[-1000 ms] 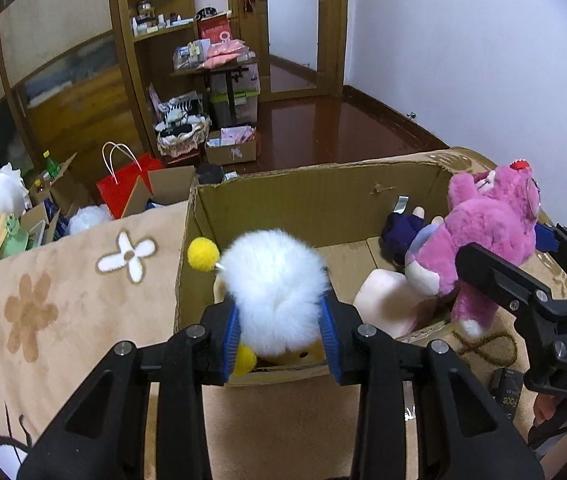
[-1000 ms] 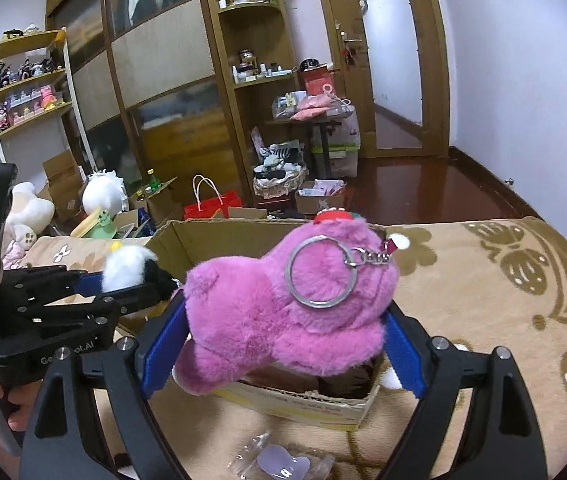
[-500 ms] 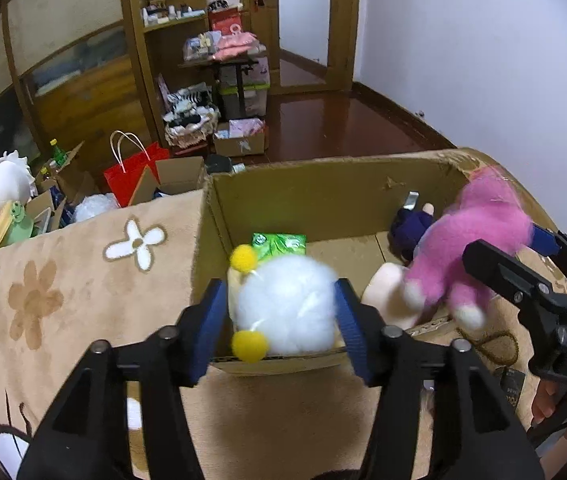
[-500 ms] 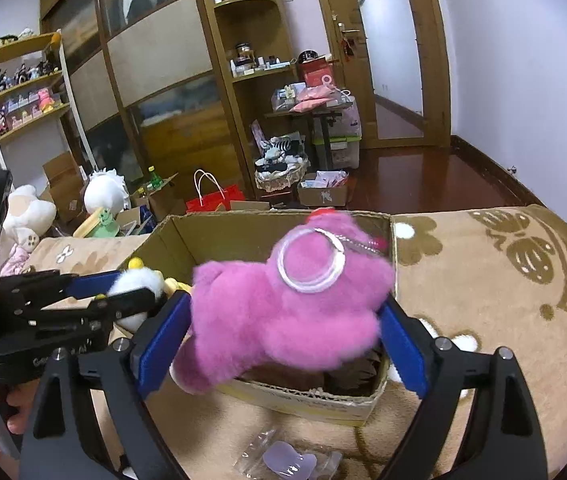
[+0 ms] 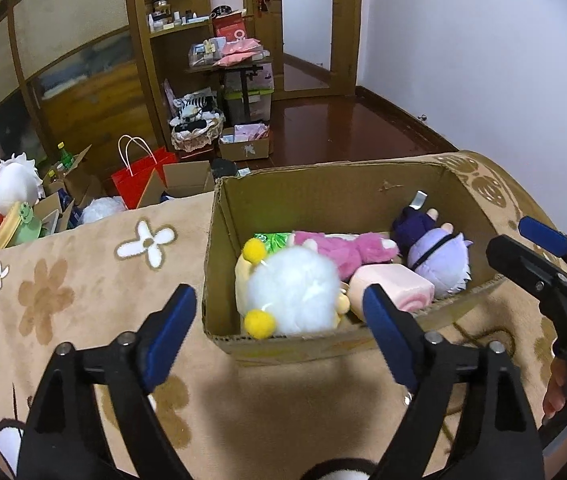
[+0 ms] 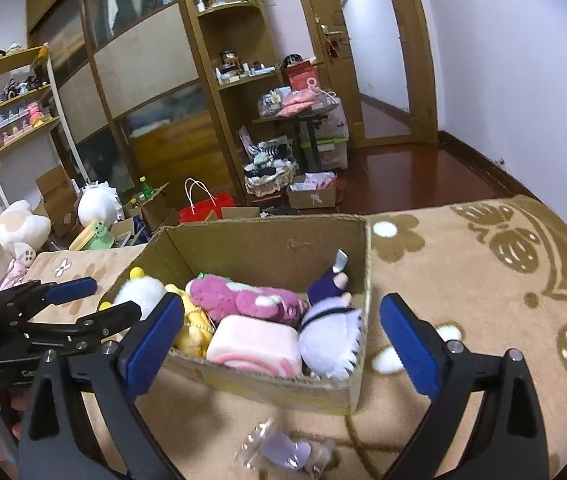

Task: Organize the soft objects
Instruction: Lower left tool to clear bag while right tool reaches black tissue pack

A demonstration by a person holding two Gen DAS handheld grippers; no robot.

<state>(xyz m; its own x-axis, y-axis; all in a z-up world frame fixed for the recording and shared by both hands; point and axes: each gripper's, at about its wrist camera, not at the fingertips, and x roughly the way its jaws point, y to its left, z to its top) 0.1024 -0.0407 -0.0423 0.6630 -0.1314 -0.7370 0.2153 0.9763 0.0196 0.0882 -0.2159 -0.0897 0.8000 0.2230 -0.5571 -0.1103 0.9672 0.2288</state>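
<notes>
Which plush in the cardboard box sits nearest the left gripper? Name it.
The fluffy white plush with yellow pom-poms, against the cardboard box's near left corner, right ahead of the open left gripper. The pink plush bear and purple-haired doll lie farther right.

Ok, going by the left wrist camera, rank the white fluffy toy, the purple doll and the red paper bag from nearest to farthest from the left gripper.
1. White fluffy toy: in the box's near corner, just ahead of the open left gripper.
2. Purple doll: at the box's right end.
3. Red paper bag: on the floor beyond the blanket, upper left.
</notes>
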